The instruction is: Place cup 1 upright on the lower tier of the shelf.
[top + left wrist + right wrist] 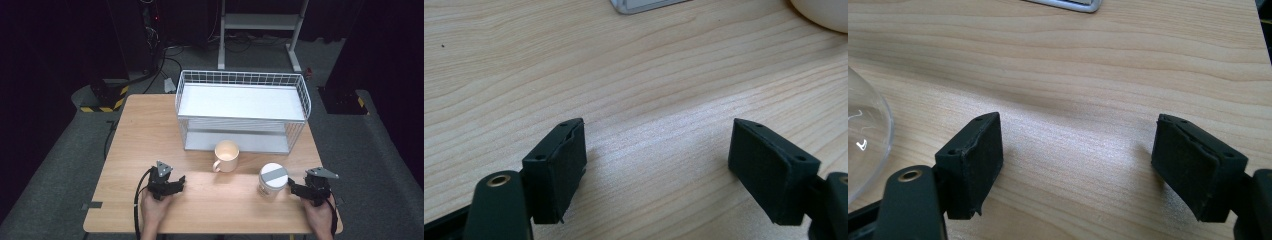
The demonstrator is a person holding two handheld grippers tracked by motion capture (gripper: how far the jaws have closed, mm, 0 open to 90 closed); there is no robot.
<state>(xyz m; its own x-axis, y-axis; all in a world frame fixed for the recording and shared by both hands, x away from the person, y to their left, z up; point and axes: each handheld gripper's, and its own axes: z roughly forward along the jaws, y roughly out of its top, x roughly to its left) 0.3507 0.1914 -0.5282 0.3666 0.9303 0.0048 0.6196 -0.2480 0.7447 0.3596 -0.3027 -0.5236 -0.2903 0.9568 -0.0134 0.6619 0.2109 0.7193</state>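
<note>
- In the high view I see my left gripper in the lower left of centre, resting low over the wooden table, with my left hand behind it at the bottom edge.
- In the left gripper view its 2 jaws stand well apart with only bare wood grain between them, so I call this claw released and grasping nothing.
- My right gripper sits in the lower right of the high view, held by my right hand near the table's right front corner.
- In the right gripper view its 2 jaws are also spread wide over bare wood; this claw is released too, with nothing between the pads.
- The clear jar with a white lid stands upright in the lower right of centre, just beside the right gripper's tips, apart from them as far as I can tell; its glass curve shows at the left edge of the right gripper view.
- The cream mug stands upright near the middle of the frame, handle toward the lower left, up and to the left of the jar and near it; part of it shows in the upper right corner of the left gripper view.
- The white wire rack with 2 levels fills the upper centre of the table, just behind the mug.
</note>
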